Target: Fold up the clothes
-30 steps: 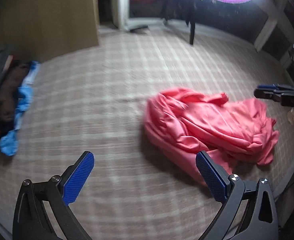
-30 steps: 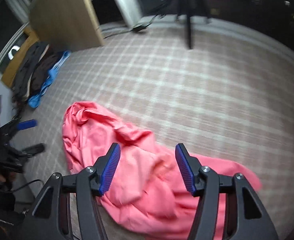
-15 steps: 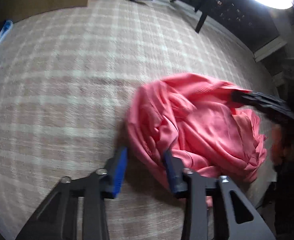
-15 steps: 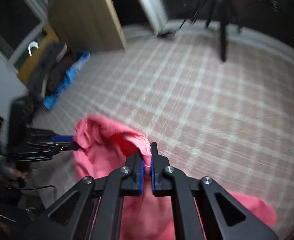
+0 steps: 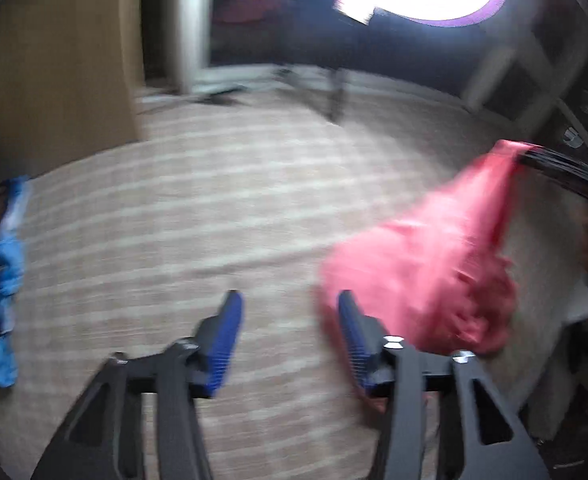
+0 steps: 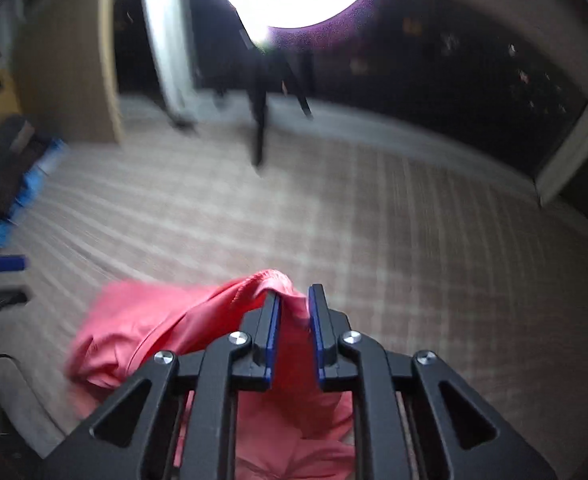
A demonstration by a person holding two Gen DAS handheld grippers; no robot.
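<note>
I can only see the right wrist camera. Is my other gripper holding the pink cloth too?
Observer: No. The left hand-held gripper is open with nothing between its fingers. The cloth sits beside its right finger.
Operator: Is the whole cloth up in the air?
Observer: No. Only one end is stretched up to the right hand-held gripper. The bunched rest seems to be down on the plaid cover.

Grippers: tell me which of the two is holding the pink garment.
The right gripper: its jaws pinch a fold of the pink garment and lift it. The left gripper has open jaws with nothing between them.
</note>
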